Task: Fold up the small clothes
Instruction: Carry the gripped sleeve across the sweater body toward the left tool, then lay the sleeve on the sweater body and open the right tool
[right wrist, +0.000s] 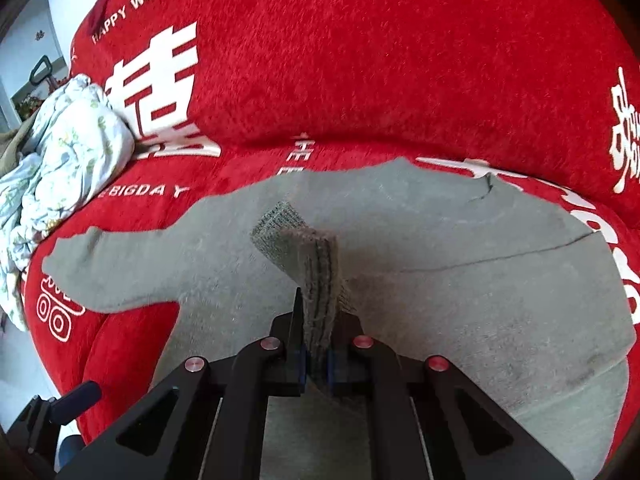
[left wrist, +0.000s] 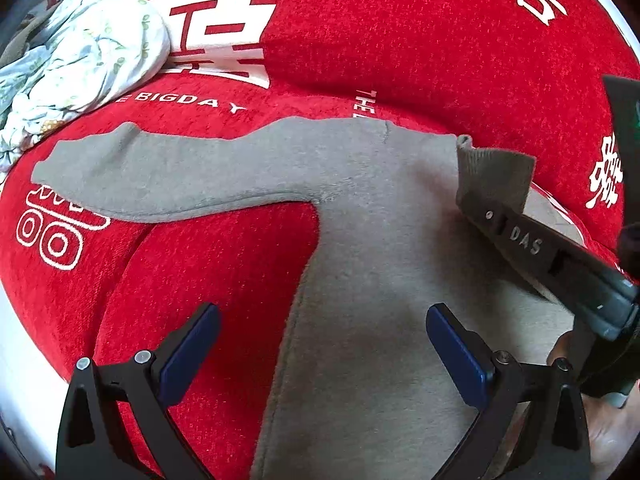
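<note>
A small grey sweater (left wrist: pixel 376 248) lies flat on a red sofa cover (left wrist: pixel 400 40). Its left sleeve (left wrist: pixel 160 176) stretches out to the left. My left gripper (left wrist: pixel 320 344) is open and empty just above the sweater's lower body. My right gripper (right wrist: pixel 316 360) is shut on the ribbed cuff (right wrist: pixel 312 264) of the other sleeve, folded over the sweater's chest (right wrist: pixel 440 320). In the left wrist view the right gripper (left wrist: pixel 472 196) comes in from the right, holding that cuff (left wrist: pixel 496 172).
A crumpled white floral cloth (left wrist: pixel 80 60) lies at the sofa's left end; it also shows in the right wrist view (right wrist: pixel 60 152). The red backrest cushions (right wrist: pixel 360 60) rise behind the sweater. The sofa's front edge drops off at the lower left.
</note>
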The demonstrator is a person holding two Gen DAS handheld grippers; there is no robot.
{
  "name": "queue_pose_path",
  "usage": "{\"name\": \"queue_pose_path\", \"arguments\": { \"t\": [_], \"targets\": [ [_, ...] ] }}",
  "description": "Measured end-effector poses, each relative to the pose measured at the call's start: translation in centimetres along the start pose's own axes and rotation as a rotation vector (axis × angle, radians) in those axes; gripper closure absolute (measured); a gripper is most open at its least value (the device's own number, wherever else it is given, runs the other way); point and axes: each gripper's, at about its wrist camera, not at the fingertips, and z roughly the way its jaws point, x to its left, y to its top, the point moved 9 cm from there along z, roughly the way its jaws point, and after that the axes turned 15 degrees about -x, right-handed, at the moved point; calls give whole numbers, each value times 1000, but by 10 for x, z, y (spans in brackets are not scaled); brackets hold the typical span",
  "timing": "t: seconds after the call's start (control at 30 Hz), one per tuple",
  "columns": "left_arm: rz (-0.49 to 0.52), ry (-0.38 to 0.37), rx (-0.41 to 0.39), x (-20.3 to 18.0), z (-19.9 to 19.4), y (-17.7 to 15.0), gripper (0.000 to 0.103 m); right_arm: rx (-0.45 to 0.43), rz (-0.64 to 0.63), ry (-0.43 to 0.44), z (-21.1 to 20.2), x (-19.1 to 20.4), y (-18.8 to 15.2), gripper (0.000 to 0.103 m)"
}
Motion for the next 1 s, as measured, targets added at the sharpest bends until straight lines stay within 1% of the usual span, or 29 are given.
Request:
{"name": "queue_pose_path", "arguments": {
  "t": [0.2, 0.4, 0.47, 0.5, 0.57, 0.63, 0.7, 0.73, 0.77, 0.83, 0.9, 1.0],
  "targets": [
    [-4, 21, 3, 11, 0, -1, 0, 16, -7, 10, 11, 12, -5, 96],
    [-29, 32, 13, 16, 4, -3, 0, 40, -10, 11, 20, 14, -17, 96],
    [-35, 32, 9, 16, 3, -3, 0, 47, -14, 23, 22, 16, -19, 93],
    [-38, 31, 7, 16, 2, -2, 0, 50, -10, 36, 22, 18, -19, 90],
    [-45, 32, 1, 17, 0, -1, 0, 53, 16, 85, 22, 22, -19, 79],
    [-54, 33, -7, 19, -3, 1, 0, 57, 48, 137, 20, 26, -17, 46],
    [-61, 36, -11, 21, -6, 3, 0, 18, 49, 151, 11, 26, -10, 33],
    [-63, 38, -13, 21, -7, 4, 0, 3, 42, 155, 8, 27, -6, 30],
    [-64, 42, -15, 21, -8, 5, 0, -17, 34, 160, 1, 24, -1, 30],
    [-62, 43, -15, 19, -8, 7, 0, -52, 30, 143, -10, 12, 9, 30],
    [-61, 38, -14, 14, -7, 8, 0, -87, 46, 87, -21, -14, 18, 25],
    [-35, 14, -7, -5, -4, 12, 0, -99, 63, -56, -30, -72, 20, 24]
  ]
}}
